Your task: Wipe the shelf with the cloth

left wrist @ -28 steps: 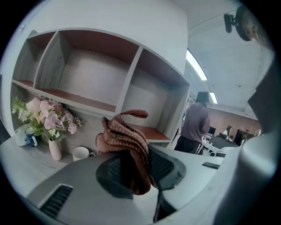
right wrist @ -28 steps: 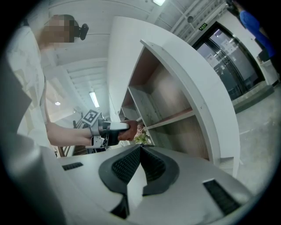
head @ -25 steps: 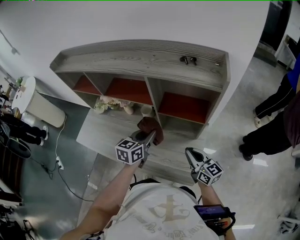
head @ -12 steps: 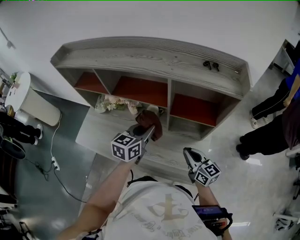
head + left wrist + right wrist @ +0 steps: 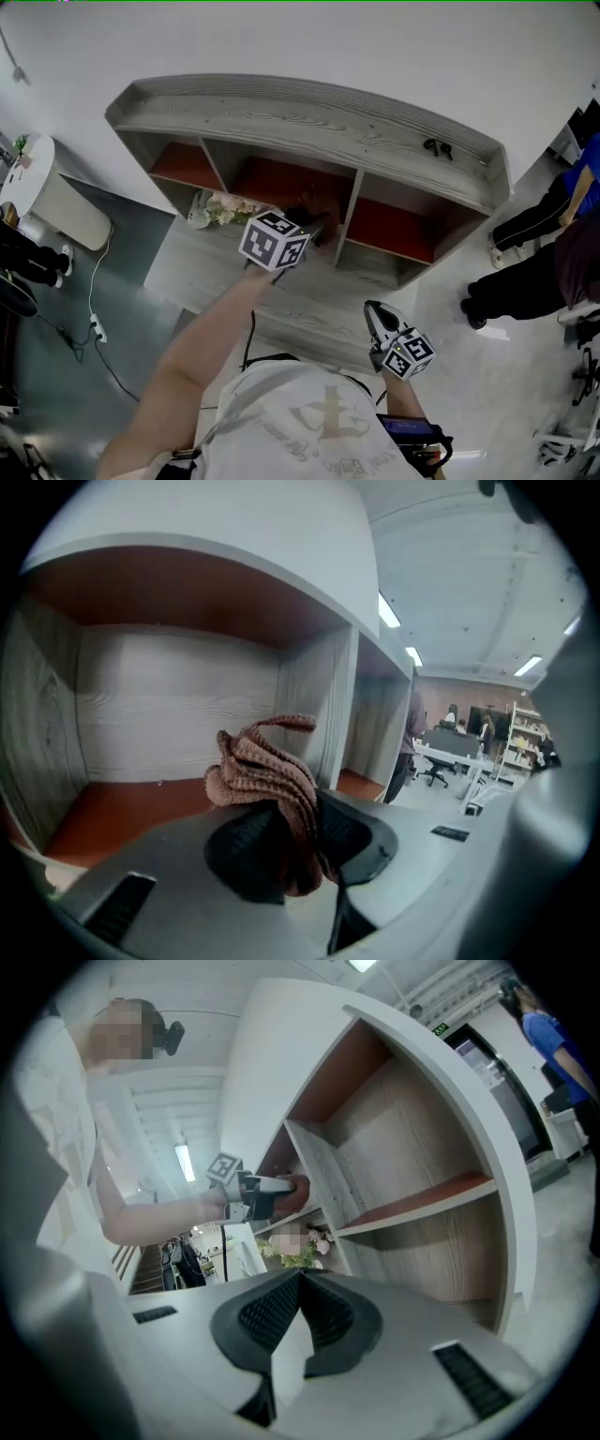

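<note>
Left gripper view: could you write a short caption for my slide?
The left gripper, shut on a brown knitted cloth, faces an open compartment of the shelf.

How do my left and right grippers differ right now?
The left gripper is shut on the brown knitted cloth; the right gripper is shut on nothing. The left reaches into the grey wooden shelf's middle compartment; the right hangs back, away from it. Both carry marker cubes.
</note>
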A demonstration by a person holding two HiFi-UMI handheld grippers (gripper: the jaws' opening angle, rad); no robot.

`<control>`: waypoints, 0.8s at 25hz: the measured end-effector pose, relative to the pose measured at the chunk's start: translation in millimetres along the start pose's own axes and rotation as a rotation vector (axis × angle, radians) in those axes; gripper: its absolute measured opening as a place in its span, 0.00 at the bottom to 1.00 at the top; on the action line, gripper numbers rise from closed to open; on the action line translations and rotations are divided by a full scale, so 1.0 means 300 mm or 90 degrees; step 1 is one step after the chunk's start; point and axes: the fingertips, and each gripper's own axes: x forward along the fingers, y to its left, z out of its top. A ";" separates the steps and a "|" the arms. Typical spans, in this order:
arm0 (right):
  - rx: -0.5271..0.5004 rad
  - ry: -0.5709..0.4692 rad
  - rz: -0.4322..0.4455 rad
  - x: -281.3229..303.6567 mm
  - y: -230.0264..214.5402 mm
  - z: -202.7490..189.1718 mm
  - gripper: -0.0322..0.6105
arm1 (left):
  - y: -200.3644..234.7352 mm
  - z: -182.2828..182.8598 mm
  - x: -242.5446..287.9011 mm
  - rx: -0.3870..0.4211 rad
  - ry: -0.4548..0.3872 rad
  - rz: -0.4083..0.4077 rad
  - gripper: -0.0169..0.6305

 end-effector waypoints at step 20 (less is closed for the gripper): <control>0.006 -0.026 -0.068 -0.045 -0.069 0.026 0.06 | 0.101 0.032 0.252 0.093 0.197 0.006 0.16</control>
